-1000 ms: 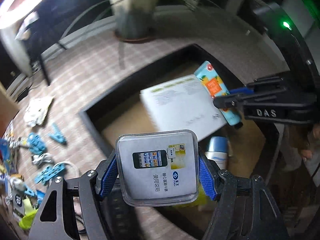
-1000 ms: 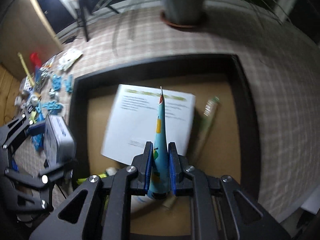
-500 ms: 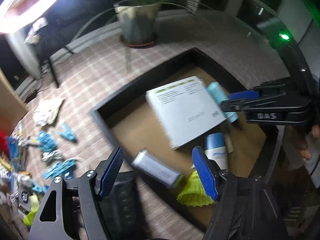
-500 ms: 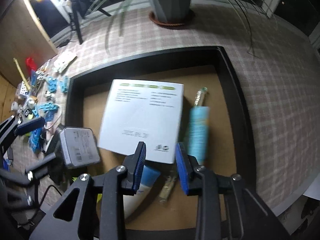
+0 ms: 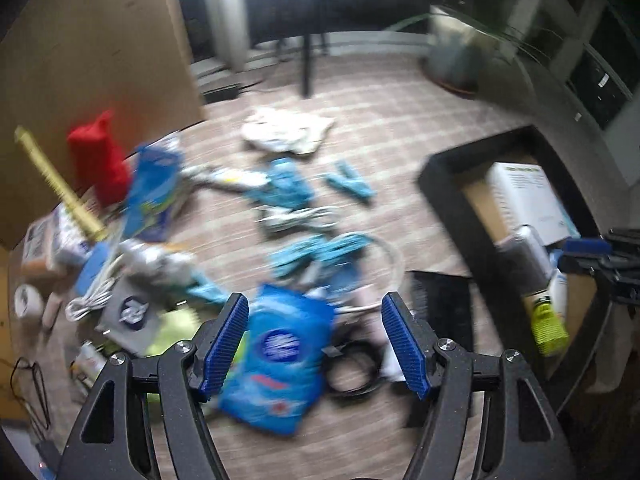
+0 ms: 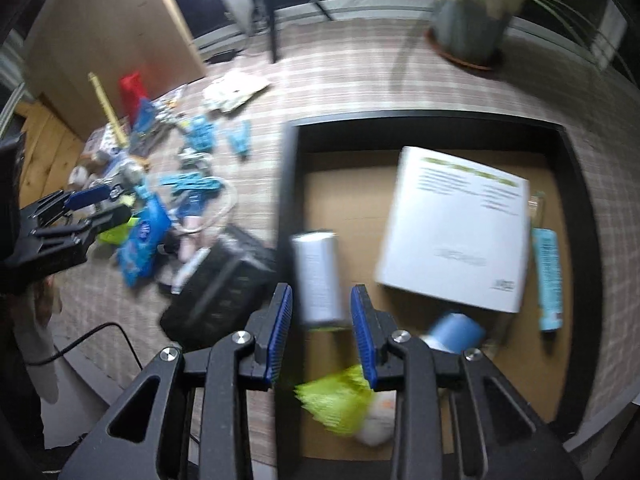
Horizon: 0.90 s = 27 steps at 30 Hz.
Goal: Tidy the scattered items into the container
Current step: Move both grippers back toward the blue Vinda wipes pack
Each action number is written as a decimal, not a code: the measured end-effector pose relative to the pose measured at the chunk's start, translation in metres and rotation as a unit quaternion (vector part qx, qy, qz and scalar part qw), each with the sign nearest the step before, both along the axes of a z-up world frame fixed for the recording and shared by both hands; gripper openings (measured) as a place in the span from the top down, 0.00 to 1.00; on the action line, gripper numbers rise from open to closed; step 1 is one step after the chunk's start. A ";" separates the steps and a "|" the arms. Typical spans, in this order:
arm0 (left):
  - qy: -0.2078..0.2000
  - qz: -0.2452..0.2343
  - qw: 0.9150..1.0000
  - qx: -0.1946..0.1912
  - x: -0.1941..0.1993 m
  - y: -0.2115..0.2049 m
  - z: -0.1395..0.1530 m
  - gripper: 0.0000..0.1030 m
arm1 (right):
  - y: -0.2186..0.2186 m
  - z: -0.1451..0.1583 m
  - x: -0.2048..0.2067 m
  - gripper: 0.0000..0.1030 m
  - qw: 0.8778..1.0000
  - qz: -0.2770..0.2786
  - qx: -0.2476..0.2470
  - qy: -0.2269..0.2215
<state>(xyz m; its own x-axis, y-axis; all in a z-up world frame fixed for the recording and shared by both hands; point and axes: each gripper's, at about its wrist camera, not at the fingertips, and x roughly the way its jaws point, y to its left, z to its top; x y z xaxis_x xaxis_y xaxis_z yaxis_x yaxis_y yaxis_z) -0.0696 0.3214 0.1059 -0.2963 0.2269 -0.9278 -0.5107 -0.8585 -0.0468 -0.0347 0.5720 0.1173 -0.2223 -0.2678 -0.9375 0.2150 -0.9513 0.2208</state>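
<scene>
Scattered items crowd the left part of our checked cloth point(image 5: 400, 148) — a yellow ruler point(image 5: 56, 184) and a red pouch point(image 5: 100, 164) toward the far left edge, a white cable point(image 5: 90, 296) and a grey tag point(image 5: 130, 312) nearer us, then blue clips point(image 5: 320, 252) spread through the middle. Motion blur smears most of them.

Our left gripper point(image 5: 316, 344) hangs over this pile with its jaws wide and easing inward. A blue packet point(image 5: 280, 360) lies on the cloth below the gap; the pads do not press it. Just right of it we see a coiled black cable point(image 5: 352, 368) and a black box point(image 6: 224, 280) lying against the container's left wall.

Further right sits the container point(image 6: 420, 120), a black-rimmed tray with a brown floor, near the cloth's right edge. Inside, a clear card case point(image 6: 318, 276) lies along the left wall, a white booklet point(image 6: 456, 228) fills the middle, and a teal tube point(image 6: 548, 276) lies along the right wall. Near the front wall we see a yellow-green mesh bundle point(image 6: 340, 400) and a blue-capped bottle point(image 6: 456, 334).

Our right gripper point(image 6: 322, 336) hovers over the tray's front-left corner, jaws partly apart and holding nothing — the card case shows in the gap below, untouched.

A potted plant point(image 6: 468, 20) stands at the far edge.
</scene>
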 end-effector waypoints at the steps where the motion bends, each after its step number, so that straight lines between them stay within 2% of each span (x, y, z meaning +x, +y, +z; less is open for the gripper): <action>1: -0.002 0.005 1.000 -0.003 -0.003 -0.011 -0.003 0.36 | -0.012 0.000 0.001 0.71 1.000 0.003 -0.004 0.000; 8: -0.042 0.021 0.999 0.006 -0.015 -0.056 -0.031 0.42 | -0.085 -0.009 0.005 0.71 0.998 0.026 -0.057 -0.023; 13: -0.058 0.009 0.998 0.012 -0.012 -0.066 -0.045 0.44 | -0.139 -0.023 0.001 0.74 0.995 0.033 -0.081 -0.048; 17: -0.064 -0.004 0.998 0.014 -0.008 -0.067 -0.052 0.44 | -0.162 -0.039 -0.009 0.80 0.991 0.013 -0.105 -0.077; 24: -0.064 -0.022 0.997 0.022 -0.003 -0.065 -0.058 0.44 | -0.189 -0.071 -0.024 0.80 0.986 -0.021 -0.115 -0.120; 27: -0.065 -0.028 0.997 0.027 0.001 -0.063 -0.061 0.44 | -0.191 -0.077 -0.028 0.80 0.985 -0.030 -0.120 -0.122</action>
